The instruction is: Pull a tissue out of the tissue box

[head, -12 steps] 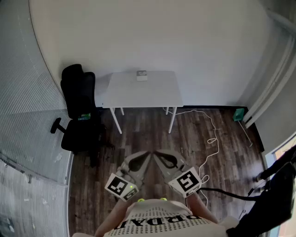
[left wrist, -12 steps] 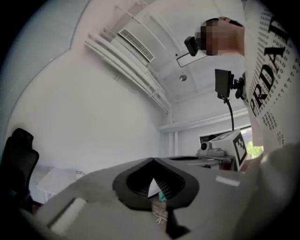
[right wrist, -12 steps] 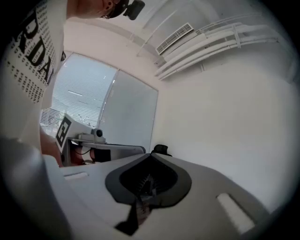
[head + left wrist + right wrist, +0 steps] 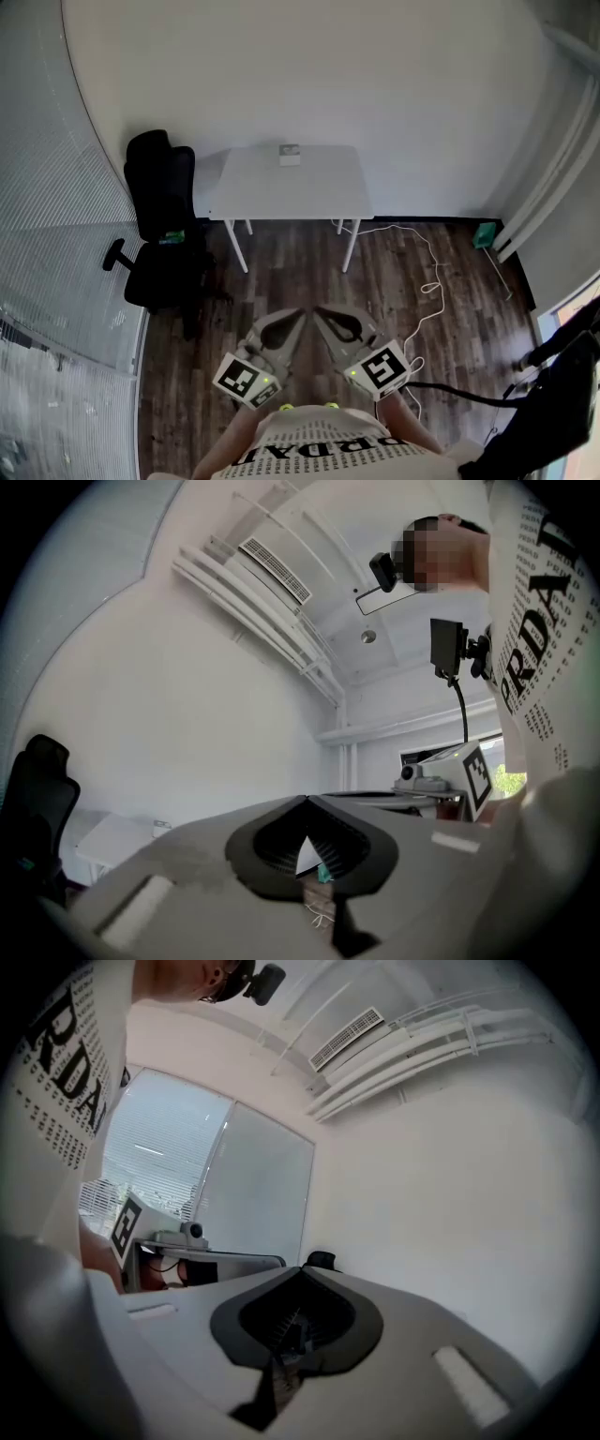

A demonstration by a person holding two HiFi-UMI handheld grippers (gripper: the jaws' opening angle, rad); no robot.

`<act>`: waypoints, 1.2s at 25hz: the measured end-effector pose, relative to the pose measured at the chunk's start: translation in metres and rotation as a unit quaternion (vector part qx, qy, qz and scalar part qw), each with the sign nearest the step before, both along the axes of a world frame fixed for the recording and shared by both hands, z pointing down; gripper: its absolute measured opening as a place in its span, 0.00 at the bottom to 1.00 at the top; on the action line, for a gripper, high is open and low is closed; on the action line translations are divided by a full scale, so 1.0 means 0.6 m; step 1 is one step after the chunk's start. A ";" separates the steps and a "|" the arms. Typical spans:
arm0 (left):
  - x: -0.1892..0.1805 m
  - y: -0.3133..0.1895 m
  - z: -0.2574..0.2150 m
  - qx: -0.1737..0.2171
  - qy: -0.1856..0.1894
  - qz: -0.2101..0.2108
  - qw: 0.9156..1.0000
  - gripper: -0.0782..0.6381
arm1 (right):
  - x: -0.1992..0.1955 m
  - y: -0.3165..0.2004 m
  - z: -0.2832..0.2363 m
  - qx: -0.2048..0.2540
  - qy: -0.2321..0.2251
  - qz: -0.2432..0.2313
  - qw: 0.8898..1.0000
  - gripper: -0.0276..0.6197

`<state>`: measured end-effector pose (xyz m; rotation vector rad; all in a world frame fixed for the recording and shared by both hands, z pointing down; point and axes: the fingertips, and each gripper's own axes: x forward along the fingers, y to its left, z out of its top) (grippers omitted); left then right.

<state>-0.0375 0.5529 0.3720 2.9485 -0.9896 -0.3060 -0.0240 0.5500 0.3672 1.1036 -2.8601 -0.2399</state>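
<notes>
The tissue box (image 4: 290,155) is a small pale box at the back edge of the white table (image 4: 319,192), far across the room. Both grippers hang low in the head view, close to the person's chest and well short of the table. My left gripper (image 4: 296,315) is shut with nothing in it; its jaws meet at the tip (image 4: 307,799). My right gripper (image 4: 320,313) is shut and empty too, tips together (image 4: 302,1269). The two point inward and nearly touch. In the left gripper view the table (image 4: 108,844) and the box (image 4: 162,826) show small at the lower left.
A black office chair (image 4: 161,220) stands left of the table, next to the frosted glass wall (image 4: 56,187). A white cable (image 4: 427,277) trails over the wood floor right of the table, and a small green thing (image 4: 484,232) sits by the right wall.
</notes>
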 end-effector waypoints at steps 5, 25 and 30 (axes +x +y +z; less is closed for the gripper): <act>-0.004 0.001 -0.002 -0.001 0.002 -0.002 1.000 0.10 | -0.005 0.000 -0.001 -0.003 -0.003 -0.004 1.000 0.05; -0.041 0.012 0.015 -0.011 0.007 -0.001 1.000 0.10 | -0.045 0.006 0.022 -0.019 0.004 -0.005 1.000 0.05; -0.055 0.016 0.019 -0.014 0.007 0.000 1.000 0.10 | -0.059 0.009 0.027 -0.018 0.011 -0.004 1.000 0.05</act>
